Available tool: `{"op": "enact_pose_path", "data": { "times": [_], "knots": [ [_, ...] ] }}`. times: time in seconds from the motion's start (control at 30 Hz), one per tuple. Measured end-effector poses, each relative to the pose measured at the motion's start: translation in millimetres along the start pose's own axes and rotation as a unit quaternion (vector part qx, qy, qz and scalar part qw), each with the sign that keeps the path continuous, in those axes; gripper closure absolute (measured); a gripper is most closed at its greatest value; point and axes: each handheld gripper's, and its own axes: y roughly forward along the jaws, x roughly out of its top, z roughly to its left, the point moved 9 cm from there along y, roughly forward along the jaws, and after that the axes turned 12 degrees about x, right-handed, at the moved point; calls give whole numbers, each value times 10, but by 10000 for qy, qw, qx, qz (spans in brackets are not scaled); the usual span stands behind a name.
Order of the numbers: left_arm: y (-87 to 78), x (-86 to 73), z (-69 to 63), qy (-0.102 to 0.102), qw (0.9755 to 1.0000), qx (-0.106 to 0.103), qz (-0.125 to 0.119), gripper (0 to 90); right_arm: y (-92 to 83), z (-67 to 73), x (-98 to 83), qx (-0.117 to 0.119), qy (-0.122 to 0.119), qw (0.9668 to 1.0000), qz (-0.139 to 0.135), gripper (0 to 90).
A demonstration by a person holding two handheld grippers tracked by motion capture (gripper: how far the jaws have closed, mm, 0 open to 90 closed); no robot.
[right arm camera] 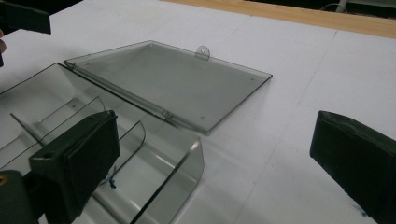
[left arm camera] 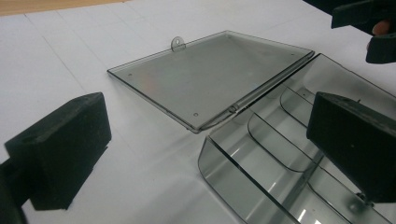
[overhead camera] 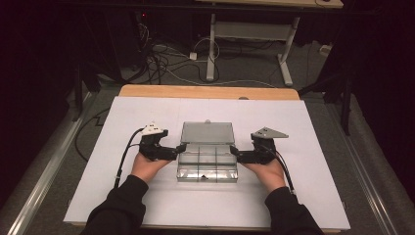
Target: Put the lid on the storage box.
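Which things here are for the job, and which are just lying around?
For the job:
- clear smoky plastic box with dividers
- its flat hinged lid with a small tab, lying open on the table
- left gripper, open
- right gripper, open

Just there:
- white table cover
- tangled cables on the floor
- desk legs behind

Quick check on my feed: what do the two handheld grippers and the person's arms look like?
Both grippers are black. The left gripper carries a pale three-cornered plate on top; the right gripper carries a grey one. A black cable trails from each back toward the person. Their jaws are thick, blocky black pads, matte, with a small round hole in the near face. Both forearms wear black long sleeves; the hands are bare.
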Motion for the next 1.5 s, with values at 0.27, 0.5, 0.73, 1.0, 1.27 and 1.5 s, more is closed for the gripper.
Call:
{"op": "enact_pose_path", "data": {
  "times": [0.27, 0.5, 0.73, 1.0, 1.27, 1.5],
  "knots": [
    [111, 35, 46, -12, 10000, 13, 89, 0, 163, -93, 84, -57, 93, 9998, 154, 35],
    [180, 98, 91, -70, 10000, 0, 58, 0, 283, -175, 124, -24, 253, 9995, 187, 47],
    [283, 125, 92, -38, 9999, -2, 120, 0, 385, -231, 141, 18, 441, 9986, 278, 63],
    [361, 77, 104, -120, 9997, -28, 192, 0, 518, -229, 112, 181, 649, 9965, 490, 114],
    [401, 52, 85, -131, 9996, -78, 228, 0, 651, -184, 96, 397, 836, 9938, 609, 148],
    [410, 62, 40, -122, 9997, -130, 183, 0, 698, -178, 50, 529, 1063, 9906, 675, 150]
  ]
}}
